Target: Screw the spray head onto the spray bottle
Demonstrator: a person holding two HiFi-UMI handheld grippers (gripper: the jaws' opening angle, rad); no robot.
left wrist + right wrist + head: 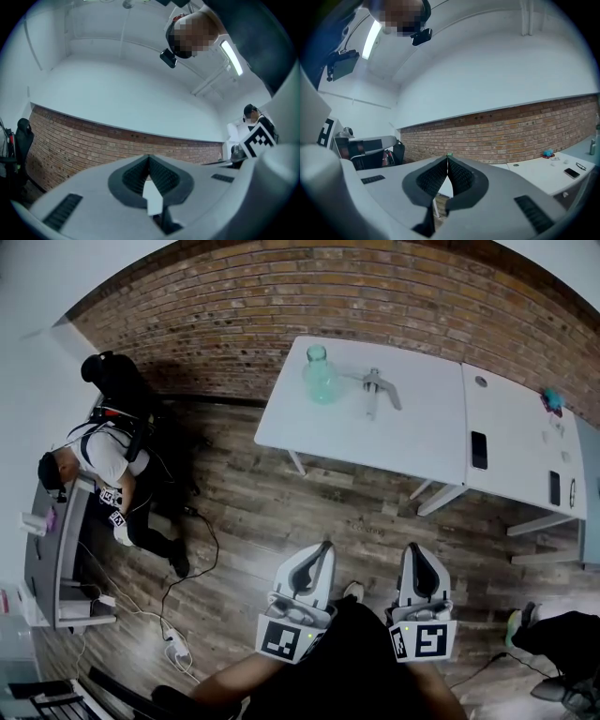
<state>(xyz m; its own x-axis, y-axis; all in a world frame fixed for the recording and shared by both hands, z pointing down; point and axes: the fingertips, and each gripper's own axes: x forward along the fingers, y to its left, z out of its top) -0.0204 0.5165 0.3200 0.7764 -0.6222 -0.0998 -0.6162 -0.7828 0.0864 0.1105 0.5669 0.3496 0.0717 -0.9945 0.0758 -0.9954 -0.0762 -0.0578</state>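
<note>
**Both grippers clenched and empty, bottle and spray head far ahead**

The left hand-held gripper (324, 548) and the right hand-held gripper (416, 549) are side by side low in the head view, over the wooden floor (262, 512). Both point up the picture toward the white desk (412, 442). In each gripper view the ribbed pads meet at the tip and nothing sits between them, so both are clenched on nothing.

The bottle (320, 377) (clear, green-tinted, round-bodied) stands upright near the far left corner of the desk, its neck open. The spray head (379, 392) lies on its side just to the right of the bottle, apart from it, with its tube trailing toward the near edge. Both are well away from the grippers, with a stretch of bare floor and the near part of the desk between. The bottle is roughly in line with the left gripper and the spray head lies between the lines of the two.

In the right gripper view a small green speck (449, 153) sits just above the jaw tips. It may be the bottle, though it is too small to be sure.

A dark phone (479, 449) lies at the desk's right edge. A brick wall (281, 306) runs behind the desk.
</note>
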